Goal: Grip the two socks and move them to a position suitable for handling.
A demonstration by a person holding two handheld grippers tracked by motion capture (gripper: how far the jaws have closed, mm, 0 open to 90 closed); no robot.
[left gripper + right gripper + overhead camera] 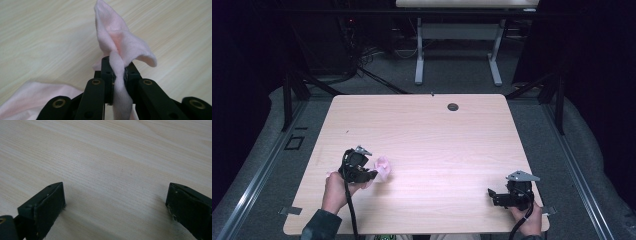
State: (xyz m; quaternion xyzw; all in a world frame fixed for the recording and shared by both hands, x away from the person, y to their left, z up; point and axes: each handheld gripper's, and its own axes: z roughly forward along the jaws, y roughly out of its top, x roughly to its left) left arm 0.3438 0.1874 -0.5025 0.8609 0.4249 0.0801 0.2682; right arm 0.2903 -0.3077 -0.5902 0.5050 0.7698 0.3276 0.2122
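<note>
A pink cloth [117, 45] is pinched tight in the left gripper [117, 72] above the table [437, 140]; the right gripper [115, 202] is held wide apart, nothing between

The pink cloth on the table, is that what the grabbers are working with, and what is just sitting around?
Part of the job:
- pink cloth, pinched and lifted at one fold
- left gripper, shut on the cloth
- right gripper, open over bare wood, holding nothing
- table, where the work happens

Just lying about:
- round hole near the table's far edge
- second table behind
</note>
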